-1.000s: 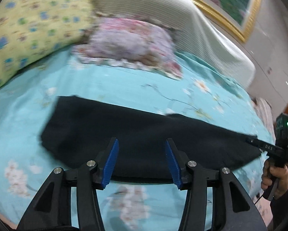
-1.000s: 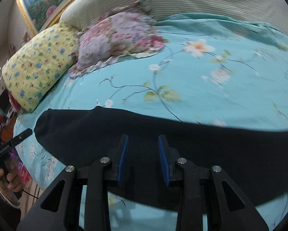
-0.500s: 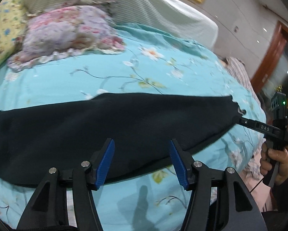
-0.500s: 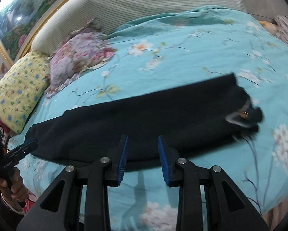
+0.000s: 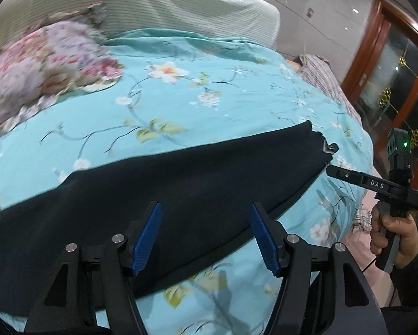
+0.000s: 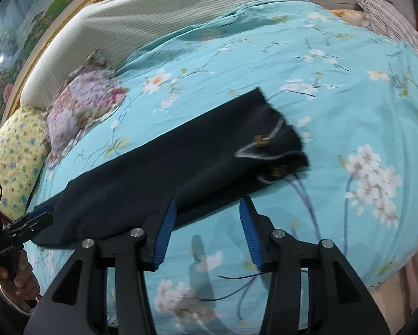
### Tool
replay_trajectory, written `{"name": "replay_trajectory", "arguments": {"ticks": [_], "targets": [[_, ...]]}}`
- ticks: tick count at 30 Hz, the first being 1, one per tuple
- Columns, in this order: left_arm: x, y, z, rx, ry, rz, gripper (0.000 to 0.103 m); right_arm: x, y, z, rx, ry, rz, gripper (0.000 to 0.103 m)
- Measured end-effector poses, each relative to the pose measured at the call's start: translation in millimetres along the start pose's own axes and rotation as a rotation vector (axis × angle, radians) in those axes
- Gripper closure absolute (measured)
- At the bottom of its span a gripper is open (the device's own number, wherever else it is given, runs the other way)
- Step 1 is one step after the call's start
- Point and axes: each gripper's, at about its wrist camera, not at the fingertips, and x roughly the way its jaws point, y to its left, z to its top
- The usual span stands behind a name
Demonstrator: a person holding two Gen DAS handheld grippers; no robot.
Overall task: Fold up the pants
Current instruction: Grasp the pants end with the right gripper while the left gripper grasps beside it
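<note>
Pants (image 5: 181, 195) flat on bedspread (image 5: 209, 97) (floral)

The left gripper (image 5: 204, 236) is hanging tilted downward, its jaws gaping and just widening — nothing pinched between the blue pads. The right gripper (image 6: 207, 226) is doing likewise, spreading apart, gripped by a hand (image 5: 394, 238).

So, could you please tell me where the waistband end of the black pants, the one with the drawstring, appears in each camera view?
Left wrist view: the waistband end lies at right of centre, near the tip of the right gripper.
Right wrist view: the waistband end lies right of centre, above the open jaws.
Shared landmark: the pink floral pillow, upper left in both.
</note>
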Motion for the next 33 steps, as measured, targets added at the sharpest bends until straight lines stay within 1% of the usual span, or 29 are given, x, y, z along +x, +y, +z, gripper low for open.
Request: {"name": "replay_trajectory", "arguments": {"ticks": [3,8,10,15,20,21,23,24,25,27,29,31,33], "targets": [[13.9,-11.2,15.0,0.023,0.017,-0.017,0.037,0.6,-13.8,2.0,0.046,-0.001,-0.008,0.054],[32.9,-28.4,35.0,0.057,0.037,-0.041,0.036,10.7,-29.7,6.2,0.132,0.021,0.039,0.054],[43.9,-34.7,44.9,0.074,0.056,-0.054,0.036,15.4,-33.9,7.5,0.17,0.029,0.065,0.049],[68.8,-48.6,65.5,0.099,0.095,-0.072,0.036,20.6,-44.1,14.6,0.271,0.003,0.122,0.047],[91.5,-64.9,79.2,0.128,0.131,-0.095,0.035,23.9,-54.4,18.3,0.327,-0.008,0.148,0.047],[96.2,-68.6,81.9,0.134,0.137,-0.1,0.035,23.8,-55.5,18.7,0.325,-0.016,0.15,0.048],[105.9,-76.8,87.0,0.145,0.15,-0.112,0.035,24.4,-54.4,19.7,0.292,-0.016,0.134,0.067],[111.8,-82.3,91.0,0.156,0.161,-0.123,0.035,26.6,-54.3,20.4,0.269,-0.001,0.131,0.082],[116.0,-86.5,93.7,0.164,0.167,-0.131,0.035,28.6,-55.6,21.3,0.261,0.006,0.132,0.086],[127.4,-97.8,101.9,0.192,0.185,-0.147,0.035,25.2,-66.7,21.0,0.257,-0.003,0.142,0.09],[139.6,-106.5,109.3,0.205,0.207,-0.176,0.034,18.7,-78.9,20.9,0.259,-0.022,0.15,0.09],[157.7,-116.3,118.5,0.202,0.239,-0.213,0.034,15.7,-88.7,20.2,0.261,-0.022,0.168,0.091],[175.0,-125.9,125.1,0.202,0.277,-0.245,0.034,16.2,-90.6,18.4,0.259,-0.02,0.182,0.091]]}}
